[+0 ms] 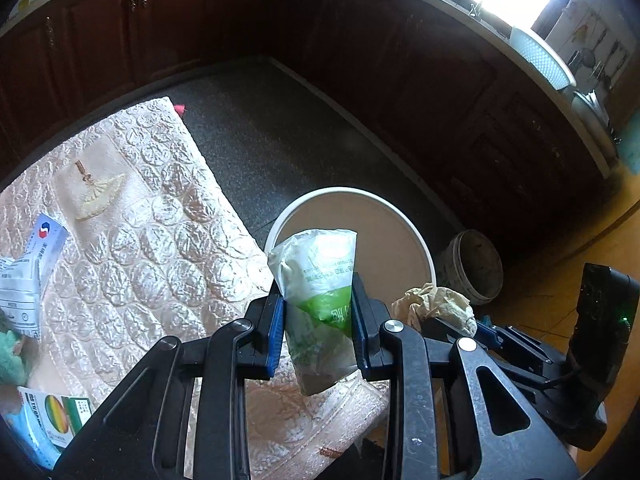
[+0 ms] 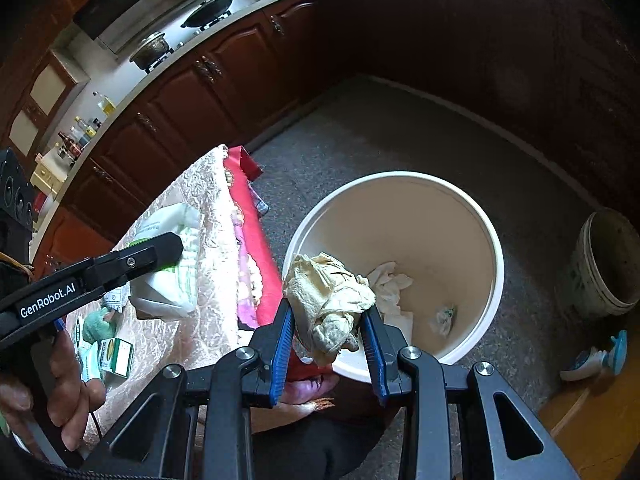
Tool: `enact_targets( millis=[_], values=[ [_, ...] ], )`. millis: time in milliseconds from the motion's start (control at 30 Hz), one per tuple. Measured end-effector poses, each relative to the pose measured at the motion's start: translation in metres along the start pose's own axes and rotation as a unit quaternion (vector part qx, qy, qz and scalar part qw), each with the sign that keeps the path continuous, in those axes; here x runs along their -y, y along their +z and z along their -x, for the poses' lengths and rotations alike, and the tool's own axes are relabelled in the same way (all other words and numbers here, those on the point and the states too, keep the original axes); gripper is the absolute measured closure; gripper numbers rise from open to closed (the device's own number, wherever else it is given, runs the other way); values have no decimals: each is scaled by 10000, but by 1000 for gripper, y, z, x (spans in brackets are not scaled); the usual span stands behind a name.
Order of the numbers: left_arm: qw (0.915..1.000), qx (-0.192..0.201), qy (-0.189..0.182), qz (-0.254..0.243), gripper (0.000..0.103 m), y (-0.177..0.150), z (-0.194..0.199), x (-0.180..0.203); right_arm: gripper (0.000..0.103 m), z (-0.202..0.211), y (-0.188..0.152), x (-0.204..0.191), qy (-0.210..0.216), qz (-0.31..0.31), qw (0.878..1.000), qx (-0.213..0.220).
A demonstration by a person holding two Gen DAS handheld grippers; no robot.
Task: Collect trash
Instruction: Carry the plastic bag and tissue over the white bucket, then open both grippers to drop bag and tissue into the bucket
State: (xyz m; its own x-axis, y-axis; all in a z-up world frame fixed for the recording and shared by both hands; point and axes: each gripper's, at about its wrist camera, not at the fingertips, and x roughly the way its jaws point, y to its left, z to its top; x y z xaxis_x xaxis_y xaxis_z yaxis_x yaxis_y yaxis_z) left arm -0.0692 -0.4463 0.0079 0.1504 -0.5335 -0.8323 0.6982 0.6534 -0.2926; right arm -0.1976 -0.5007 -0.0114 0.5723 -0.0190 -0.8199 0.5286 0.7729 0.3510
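**Both grippers loaded, bin below**

Floor [image 2: 400,132]: dark speckled, open between the cabinets [image 2: 192,92] and the bin; a stained pail [image 2: 608,264] stands apart from the bin on its right.

Bench [image 1: 152,240]: covered in an embossed pale cloth; its edge runs just beside the bin rim. A red underlayer [image 2: 252,248] shows along that edge in the right wrist view.

Bin [image 2: 496,280]: round, white rim, beige inside, open top. Crumpled white paper [image 2: 392,280] and a small scrap lie on its bottom.

Left gripper [image 1: 318,312]: fingers [image 1: 276,320] part closed, clamped on both sides of a crumpled plastic bag [image 1: 320,264], white with a green band. Bag sticks up past the fingertips, over the bench edge with the bin behind it. Print on the bag is reversed, not readable. Gripper body reads "GenRobot.AI" in the right wrist view.

Right gripper [image 2: 330,320]: fingers [image 2: 282,340] part closed on a wad of yellowish tissue [image 2: 328,288], held over the near rim of the bin.

Left on the bench: a green-and-white box [image 2: 116,356], a white leaflet [image 1: 24,280] with a red-blue logo, a teal fuzzy item [image 2: 98,324]. Their text is too small to read.
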Motion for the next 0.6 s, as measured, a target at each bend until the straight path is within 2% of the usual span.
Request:
enact_targets(
  millis=[600],
  values=[
    [9999,-29,-113,-30,77,4,-17,8,71,-10,0,11,-117,-141,9998,-121]
  ],
)
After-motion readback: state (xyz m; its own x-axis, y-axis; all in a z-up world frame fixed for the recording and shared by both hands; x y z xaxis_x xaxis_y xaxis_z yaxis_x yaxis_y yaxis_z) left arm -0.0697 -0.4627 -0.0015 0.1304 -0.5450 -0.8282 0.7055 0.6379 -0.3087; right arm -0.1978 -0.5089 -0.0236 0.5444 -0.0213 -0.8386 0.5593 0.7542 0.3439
